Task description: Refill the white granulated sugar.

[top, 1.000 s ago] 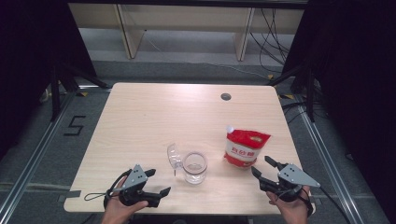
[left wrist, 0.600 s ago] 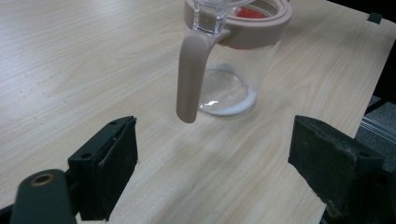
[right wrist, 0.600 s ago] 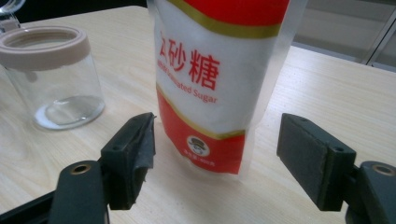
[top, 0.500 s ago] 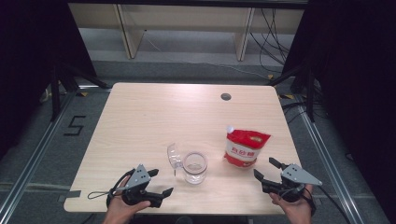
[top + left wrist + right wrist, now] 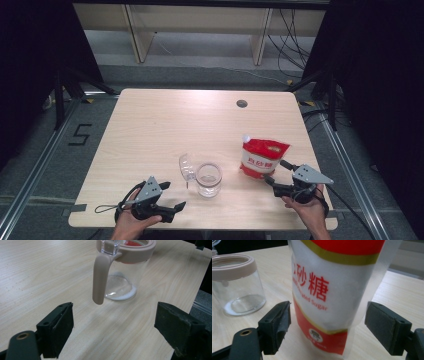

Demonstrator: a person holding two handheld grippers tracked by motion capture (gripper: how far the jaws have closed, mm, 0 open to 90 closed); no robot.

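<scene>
Beside the sugar pouch (image 5: 262, 158), the right tongs (image 5: 278, 172) (just opening, pads either side, untouching) point table-inward; left tongs (image 5: 172, 197) gape.

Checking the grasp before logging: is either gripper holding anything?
Nothing is held: the right gripper just opened around the sugar bag; left gripper is open.

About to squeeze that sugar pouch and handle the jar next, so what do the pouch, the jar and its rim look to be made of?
Sugar pouch: looks like thin glossy plastic film, partly clear, with white grains showing behind the red print.
Jar: clear and rigid with bright highlights; glass or hard plastic, hard to say which.
Jar rim: matte beige, smooth, likely silicone or soft plastic, as is its hanging strap.
</scene>
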